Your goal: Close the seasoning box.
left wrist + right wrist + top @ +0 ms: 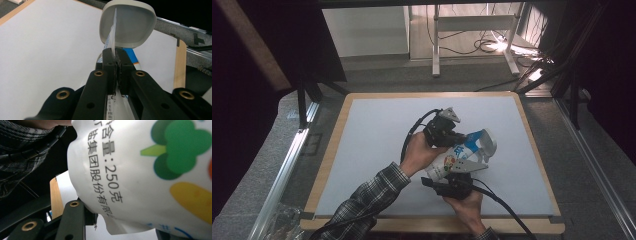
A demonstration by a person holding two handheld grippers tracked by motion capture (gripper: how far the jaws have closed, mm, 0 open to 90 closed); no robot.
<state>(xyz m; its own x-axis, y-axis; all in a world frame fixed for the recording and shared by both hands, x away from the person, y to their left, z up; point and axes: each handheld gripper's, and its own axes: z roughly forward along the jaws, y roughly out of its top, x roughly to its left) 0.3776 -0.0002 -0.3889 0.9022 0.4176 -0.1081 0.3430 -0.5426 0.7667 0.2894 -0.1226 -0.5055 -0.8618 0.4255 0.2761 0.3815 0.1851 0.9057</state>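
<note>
Both tools hold the white printed plastic pouch (pixel 455 161) above the white desk (pixel 362 150): left hand-held gripper (pixel 115 58) clenched on its seam, right hand-held gripper (pixel 462 172) grasping its body. Opening seems not yet done.

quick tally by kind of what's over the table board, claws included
claws: 2, left claw and right claw
pouches: 1, white printed pouch held between them
caps: 1, grey cap at the pouch's end
total: 4
</note>
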